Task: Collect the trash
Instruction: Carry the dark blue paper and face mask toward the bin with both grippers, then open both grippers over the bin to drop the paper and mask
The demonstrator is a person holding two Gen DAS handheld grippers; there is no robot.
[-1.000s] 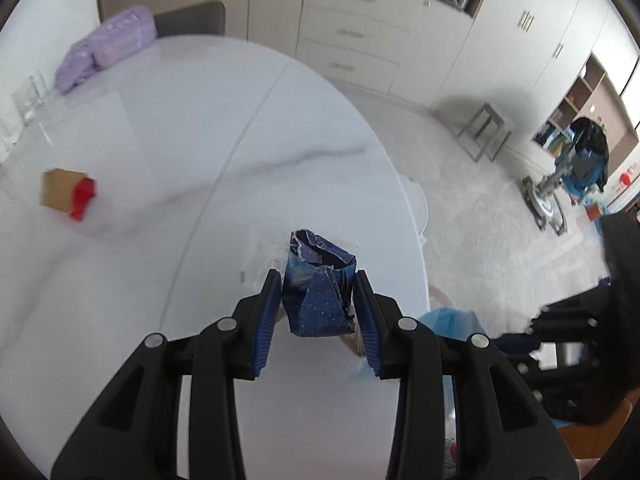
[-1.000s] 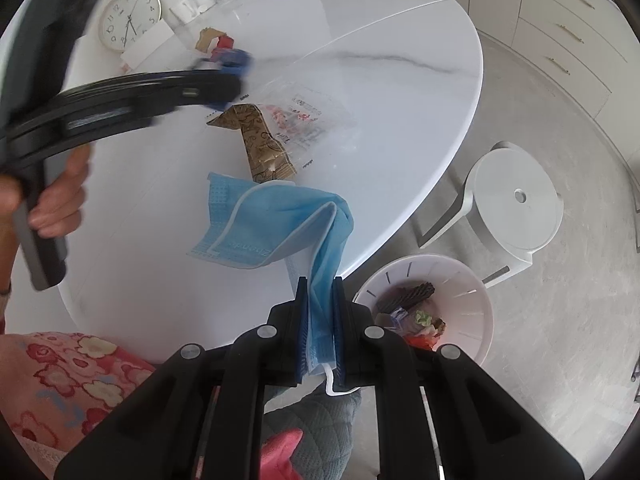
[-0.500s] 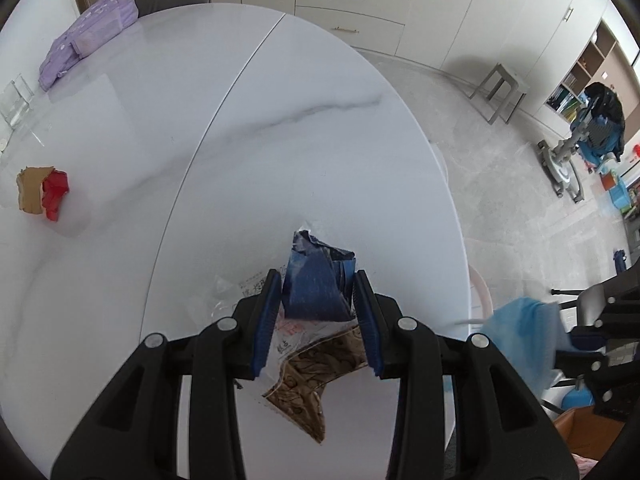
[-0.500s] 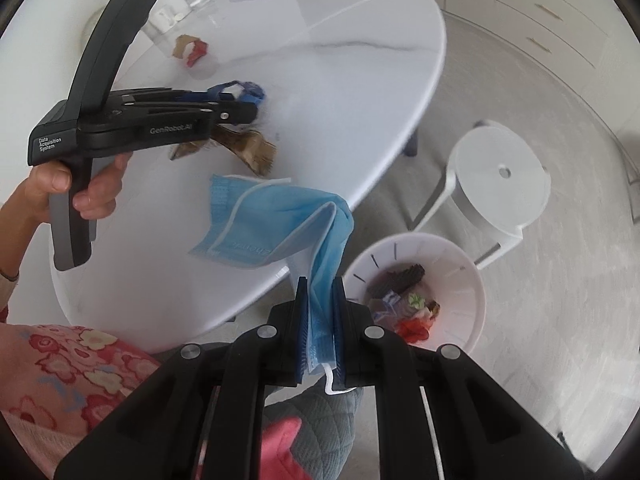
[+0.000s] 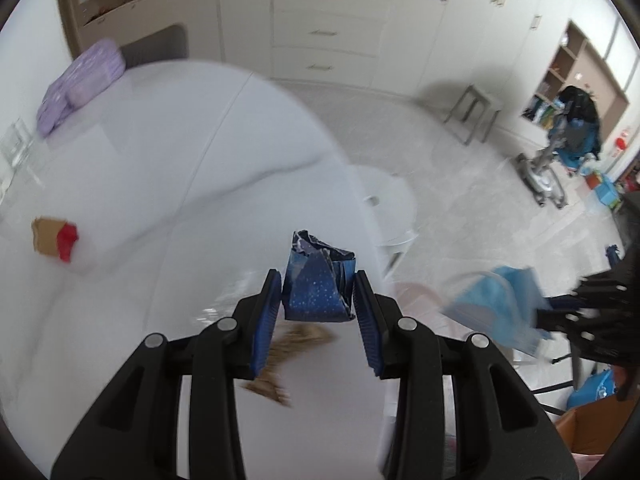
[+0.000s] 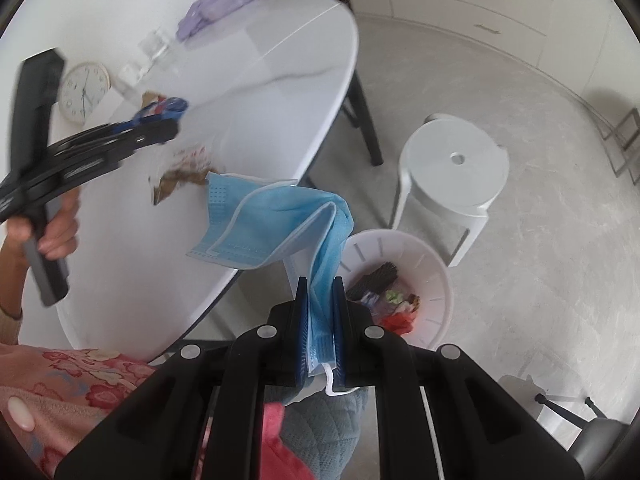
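Observation:
My left gripper [image 5: 316, 292] is shut on a crumpled dark blue wrapper [image 5: 318, 286], held above the white oval table [image 5: 160, 184] near its right edge. In the right wrist view that left gripper [image 6: 160, 120] hovers over the table, a hand on its handle. My right gripper [image 6: 320, 304] is shut on a light blue face mask [image 6: 272, 224], which hangs past the table's edge over the white trash bin [image 6: 436, 272] on the floor. The mask [image 5: 496, 308] also shows at the right of the left wrist view. A brown patterned wrapper [image 6: 180, 180] in clear plastic lies on the table.
A red and brown paper scrap [image 5: 54, 236] lies at the table's left. A purple pouch [image 6: 218, 4], clear glasses [image 6: 154, 46] and a round clock [image 6: 84, 92] sit at the far side. A white stool [image 6: 456, 172] stands beside the bin, which holds several wrappers.
The right gripper has carried the mask off the table toward the bin. The left gripper has lifted with the blue wrapper and drifted toward the table's right edge.

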